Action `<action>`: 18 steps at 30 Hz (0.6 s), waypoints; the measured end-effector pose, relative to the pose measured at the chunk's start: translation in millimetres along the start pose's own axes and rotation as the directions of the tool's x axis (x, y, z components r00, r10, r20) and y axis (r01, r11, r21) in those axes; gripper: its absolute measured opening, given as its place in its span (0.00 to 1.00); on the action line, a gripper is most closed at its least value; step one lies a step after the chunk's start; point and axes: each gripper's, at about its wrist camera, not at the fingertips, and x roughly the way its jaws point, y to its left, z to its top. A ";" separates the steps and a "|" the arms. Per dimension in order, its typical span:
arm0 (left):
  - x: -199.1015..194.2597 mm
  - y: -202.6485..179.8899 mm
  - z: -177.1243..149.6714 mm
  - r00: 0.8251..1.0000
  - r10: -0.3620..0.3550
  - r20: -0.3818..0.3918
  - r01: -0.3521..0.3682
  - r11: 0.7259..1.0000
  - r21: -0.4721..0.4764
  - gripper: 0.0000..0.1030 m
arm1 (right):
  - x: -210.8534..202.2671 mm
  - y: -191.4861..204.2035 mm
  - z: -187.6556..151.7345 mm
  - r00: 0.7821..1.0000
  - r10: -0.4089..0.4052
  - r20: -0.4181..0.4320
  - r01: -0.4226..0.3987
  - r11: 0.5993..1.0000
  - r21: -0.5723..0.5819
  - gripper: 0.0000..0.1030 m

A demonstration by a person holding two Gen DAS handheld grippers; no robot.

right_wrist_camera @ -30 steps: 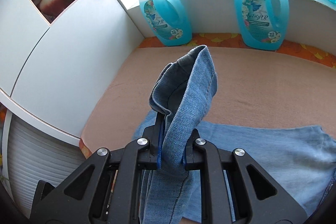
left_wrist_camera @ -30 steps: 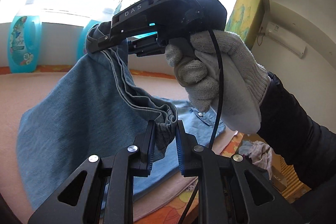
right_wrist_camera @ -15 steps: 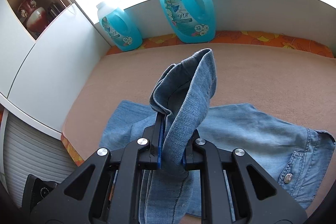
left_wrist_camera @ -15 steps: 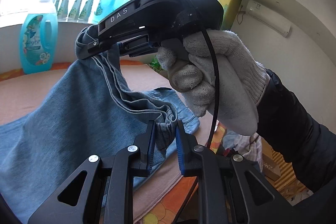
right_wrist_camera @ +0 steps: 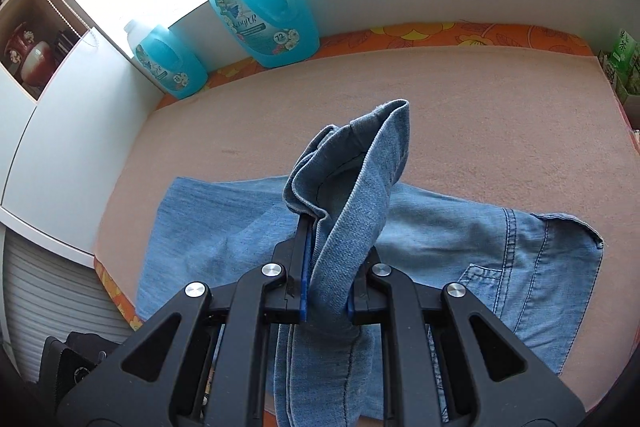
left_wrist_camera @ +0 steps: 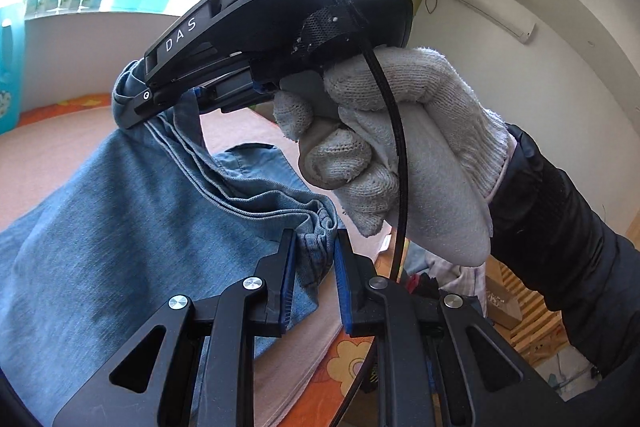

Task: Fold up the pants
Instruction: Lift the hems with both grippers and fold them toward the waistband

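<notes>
Pants [right_wrist_camera: 248, 227] of light blue denim lie partly spread on the pink cloth-covered surface [right_wrist_camera: 460, 107], with one end lifted off it and gathered in both tools. We judge the step in hand to be a fold across the length: the raised end is being carried over the flat part, where a pocket and waistband show at the right in the right wrist view.

The left gripper [left_wrist_camera: 316, 255] is closed nearly all the way on a bunched hem edge, its blue pads pressing the cloth from either side. The right gripper [right_wrist_camera: 326, 275] is likewise nearly closed on a thick roll of denim that stands up between its fingers and hangs down below them. In the left wrist view we see the right tool from the side, gripped by a gloved hand [left_wrist_camera: 392, 155] with a dark sleeve behind it, its tip clamped on the same raised edge, which runs between the two tools in loose pleats.

We judge that the next move calls for lowering both tools together, keeping the edge taut and level between them, so it lands square on the flat part. Both tools point downward, the right more steeply.

Two blue detergent bottles [right_wrist_camera: 260, 3] stand at the far edge, well clear.
</notes>
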 end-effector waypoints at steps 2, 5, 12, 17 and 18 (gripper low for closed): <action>6.7 -1.7 4.8 1.000 -0.007 -0.013 0.008 1.000 0.005 0.16 | 0.8 -11.4 -2.3 1.000 -0.001 -0.004 0.001 1.000 0.013 0.13; 16.8 -1.8 6.6 0.999 -0.015 -0.030 0.015 1.000 0.016 0.16 | 0.6 -27.8 -5.6 1.000 -0.004 -0.004 0.004 0.999 0.034 0.12; 43.0 1.3 16.1 0.997 -0.022 -0.072 0.025 0.999 0.043 0.16 | 3.8 -60.6 -16.0 1.000 0.016 -0.008 -0.015 0.996 0.085 0.12; 54.4 1.7 21.0 0.995 -0.023 -0.099 0.027 0.999 0.043 0.16 | 14.3 -79.0 -24.1 0.999 0.051 -0.012 -0.049 0.993 0.106 0.12; 56.6 1.6 21.6 0.995 -0.019 -0.103 0.024 0.999 0.046 0.16 | 14.9 -82.7 -25.5 0.998 0.056 -0.009 -0.054 0.991 0.123 0.15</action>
